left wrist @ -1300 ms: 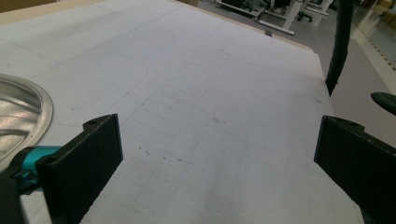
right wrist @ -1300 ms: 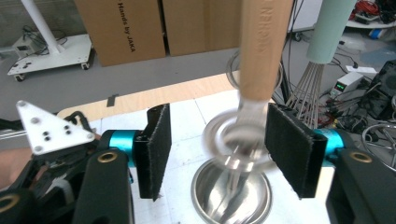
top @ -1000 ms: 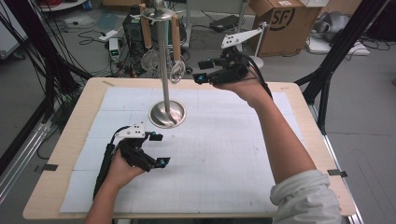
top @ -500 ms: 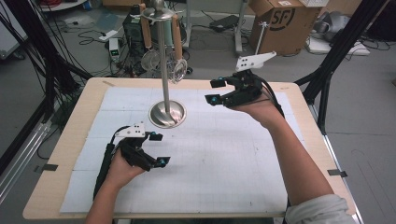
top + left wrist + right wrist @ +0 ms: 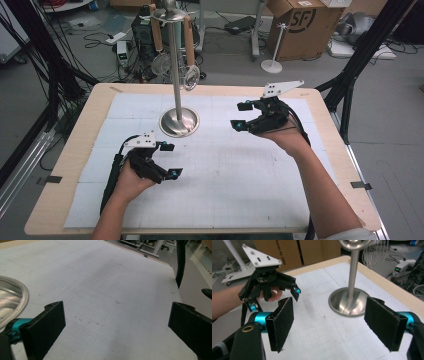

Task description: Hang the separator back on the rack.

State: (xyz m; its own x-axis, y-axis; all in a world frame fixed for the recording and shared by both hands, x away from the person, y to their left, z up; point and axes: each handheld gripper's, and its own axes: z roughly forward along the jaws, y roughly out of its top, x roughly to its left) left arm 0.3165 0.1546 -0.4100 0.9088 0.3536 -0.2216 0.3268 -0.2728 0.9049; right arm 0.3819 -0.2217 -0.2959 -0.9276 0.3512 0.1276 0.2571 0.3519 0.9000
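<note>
On the left, I hold my left gripper (image 5: 167,160) low over the white mat (image 5: 225,200), jaws spread wide with nothing between them. Just beyond it stands the metal stand (image 5: 178,120), its round base on the mat and utensils (image 5: 190,79) hanging from the top ring. Farther right, my right gripper (image 5: 241,115) hovers near the stand, jaws wide apart and empty, pointing toward the pole. I judge the job barely begun: nothing is off the stand, and every utensil remains to be taken.

steel stand (image 5: 178,120) mid-table, open mat (image 5: 240,190) around it
</note>
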